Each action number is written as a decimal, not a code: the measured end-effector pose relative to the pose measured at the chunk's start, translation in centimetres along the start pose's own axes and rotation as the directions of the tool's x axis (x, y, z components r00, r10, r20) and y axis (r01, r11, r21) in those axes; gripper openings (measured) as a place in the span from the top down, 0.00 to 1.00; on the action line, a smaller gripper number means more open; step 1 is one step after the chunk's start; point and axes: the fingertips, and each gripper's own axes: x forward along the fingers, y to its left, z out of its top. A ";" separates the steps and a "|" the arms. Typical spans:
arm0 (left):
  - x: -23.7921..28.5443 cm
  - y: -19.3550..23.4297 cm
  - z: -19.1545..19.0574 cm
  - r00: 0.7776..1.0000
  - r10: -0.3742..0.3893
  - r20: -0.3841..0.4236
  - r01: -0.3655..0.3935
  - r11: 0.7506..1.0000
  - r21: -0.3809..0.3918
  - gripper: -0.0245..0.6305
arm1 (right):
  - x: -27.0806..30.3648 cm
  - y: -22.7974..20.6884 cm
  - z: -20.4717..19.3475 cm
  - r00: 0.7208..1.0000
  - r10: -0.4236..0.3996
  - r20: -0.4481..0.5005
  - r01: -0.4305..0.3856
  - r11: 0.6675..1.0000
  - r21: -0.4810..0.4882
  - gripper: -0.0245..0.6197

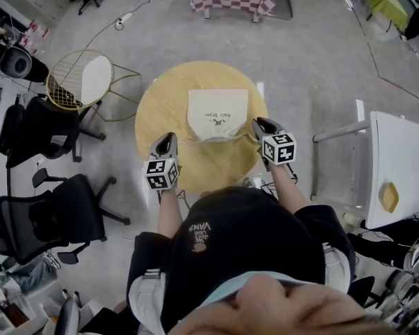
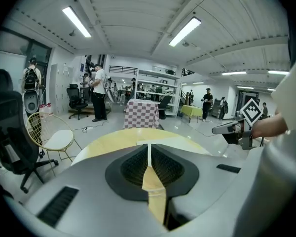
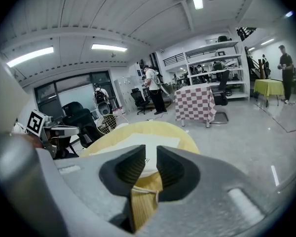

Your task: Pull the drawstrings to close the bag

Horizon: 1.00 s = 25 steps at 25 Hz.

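Left gripper (image 2: 149, 148) fingers almost together, apparently clamped on left cord (image 2: 149, 158). Right gripper (image 3: 151, 149) fingers apart, right cord (image 3: 144, 189) low between them. Bag (image 1: 218, 114) flat on table (image 1: 160, 107).

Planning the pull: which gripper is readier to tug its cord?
Left gripper, likely: jaws look pinched on the left cord; right gripper's jaws stand apart, right cord loose between them.

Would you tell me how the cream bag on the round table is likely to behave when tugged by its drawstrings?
The bag lies flat, puckered at its mouth, so probably floppy: it should gather, not hold shape. It looks thin, so likely light, and may slide on the smooth table when pulled.
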 end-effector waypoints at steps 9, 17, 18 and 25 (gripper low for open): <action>-1.3 -2.2 1.7 0.998 -0.010 0.055 0.009 1.000 0.029 0.92 | -1.2 2.2 1.9 0.997 0.055 0.051 -0.053 0.998 -0.044 0.92; -2.0 -3.6 3.3 0.995 -0.015 0.097 0.010 0.998 0.058 0.92 | -2.0 3.2 2.7 0.994 0.089 0.067 -0.084 0.994 -0.066 0.95; -2.1 -3.8 3.4 0.995 -0.017 0.101 0.011 0.998 0.060 0.92 | -2.1 3.3 2.8 0.993 0.093 0.067 -0.088 0.994 -0.069 0.95; -2.4 -5.8 3.1 0.993 -0.030 0.112 0.024 0.998 0.057 0.92 | -2.9 4.3 1.9 0.988 0.146 0.052 -0.140 0.984 -0.107 0.96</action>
